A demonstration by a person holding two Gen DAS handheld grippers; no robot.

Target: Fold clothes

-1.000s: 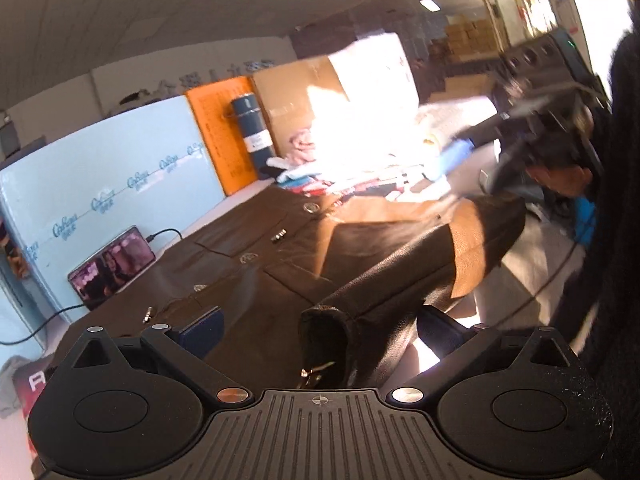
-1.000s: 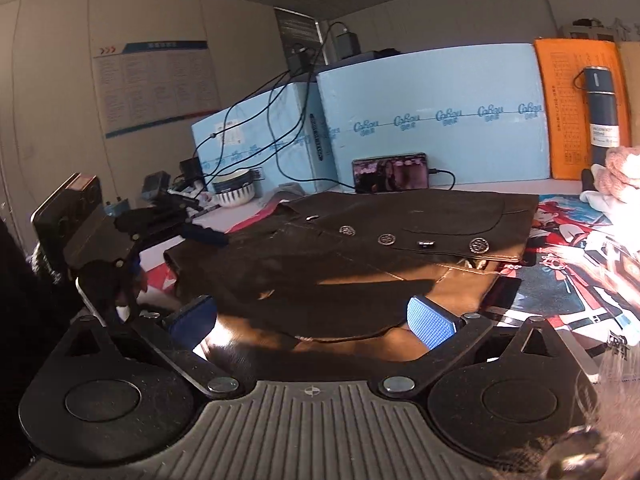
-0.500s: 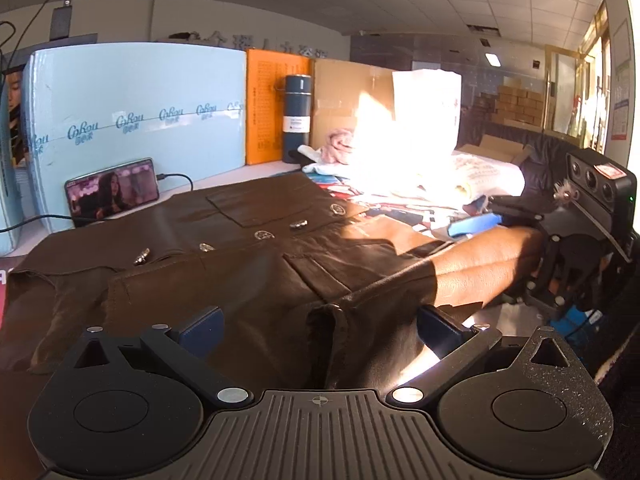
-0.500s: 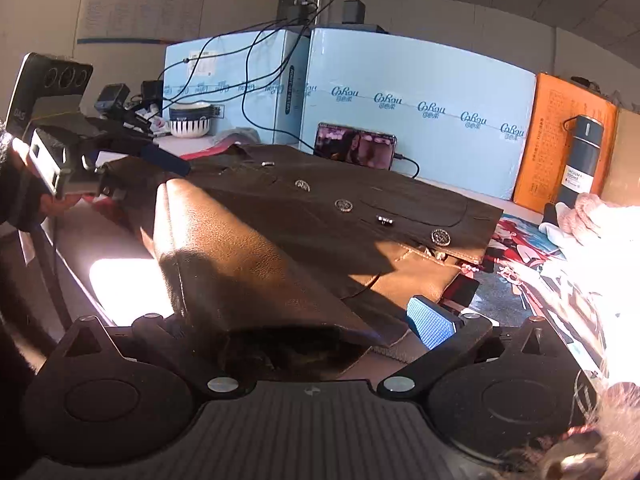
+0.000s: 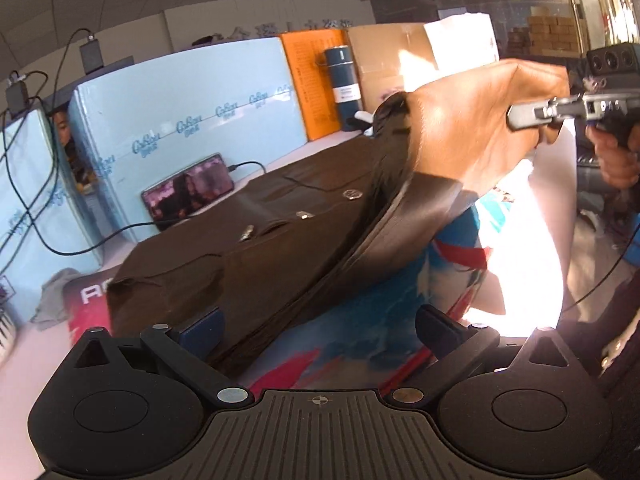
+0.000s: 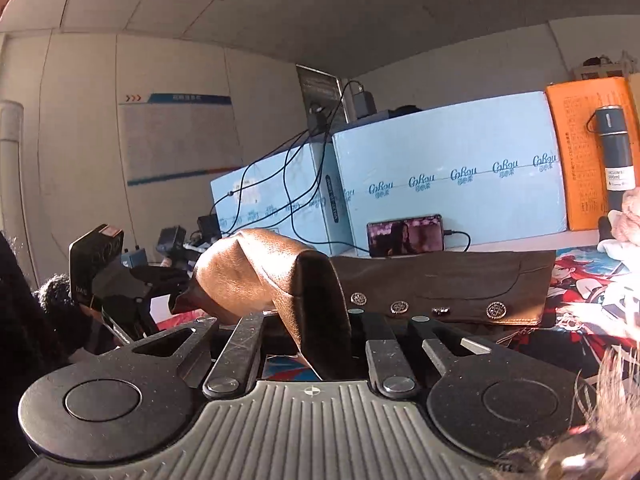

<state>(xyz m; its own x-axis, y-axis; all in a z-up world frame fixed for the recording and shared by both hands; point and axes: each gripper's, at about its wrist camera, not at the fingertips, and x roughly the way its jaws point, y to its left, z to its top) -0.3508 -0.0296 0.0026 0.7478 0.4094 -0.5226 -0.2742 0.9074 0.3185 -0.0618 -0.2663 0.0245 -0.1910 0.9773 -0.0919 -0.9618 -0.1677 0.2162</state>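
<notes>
In the right wrist view the right gripper (image 6: 320, 336) sits closest, its jaws pressed together on a fold of the brown leather jacket (image 6: 440, 284), which rises between the fingers as a dark, stiff flap with a tan, grained underside. In the left wrist view that same gripper (image 5: 520, 118) reaches in from the upper right, held high by a hand (image 5: 616, 152), lifting a tan sleeve-like part of the jacket (image 5: 280, 248) off the tabletop (image 5: 24, 360).

The left gripper (image 5: 316, 332) is low over a printed mat (image 5: 360, 320) of blue and red; its jaws are spread wide, the left fingertip (image 5: 202, 330) touching the jacket's near edge, the right one apart from it.

Further on, the jacket's body lies flat, with a row of round metal buttons (image 6: 496, 310) along its front seam. Behind it a phone (image 6: 406, 236) leans against a pale blue box (image 6: 440, 160), a cable plugged in. An orange board (image 6: 580, 152) and a dark blue flask (image 6: 616, 152) stand beyond.
</notes>
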